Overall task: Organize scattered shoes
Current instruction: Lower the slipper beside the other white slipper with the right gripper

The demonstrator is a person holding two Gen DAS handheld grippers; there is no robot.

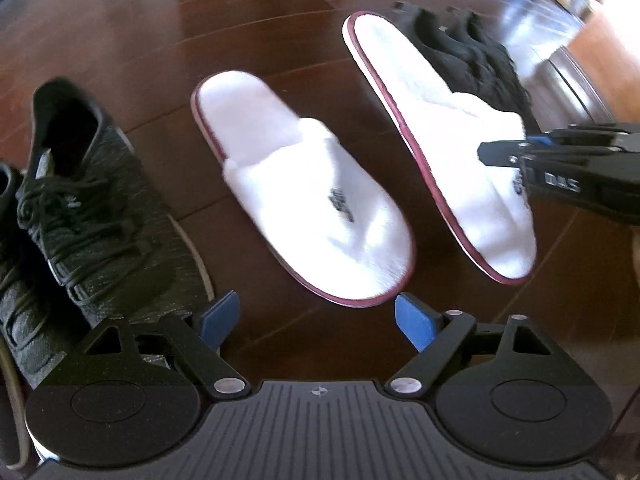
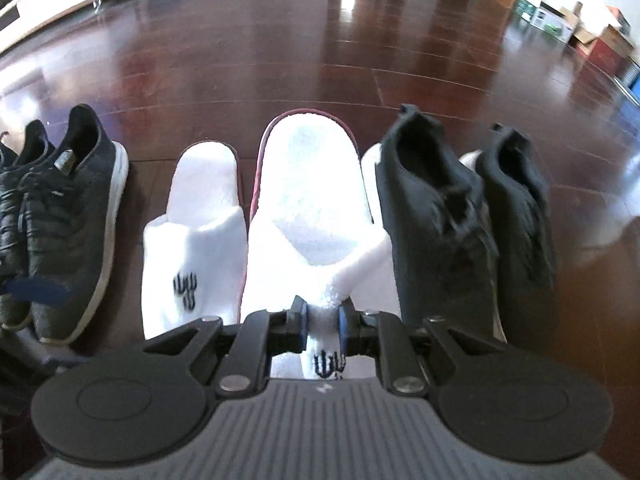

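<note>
Two white fluffy slippers with dark red edging are side by side on the wooden floor. The left slipper point(image 1: 304, 200) point(image 2: 196, 240) lies flat. The right slipper point(image 1: 448, 140) point(image 2: 308, 208) is tilted up, with my right gripper point(image 2: 323, 320) point(image 1: 516, 156) shut on the fabric of its toe strap. My left gripper point(image 1: 318, 316) hangs open just in front of the left slipper's toe, holding nothing. A pair of dark knit sneakers point(image 1: 96, 208) point(image 2: 68, 216) sits to the left. A pair of black boots point(image 2: 436, 216) point(image 1: 472, 56) stands to the right.
Dark glossy wooden floor point(image 2: 320, 60) stretches beyond the row of shoes. Cardboard boxes point(image 2: 580, 28) and clutter line the far right wall. A white low piece of furniture point(image 2: 48, 8) runs along the far left.
</note>
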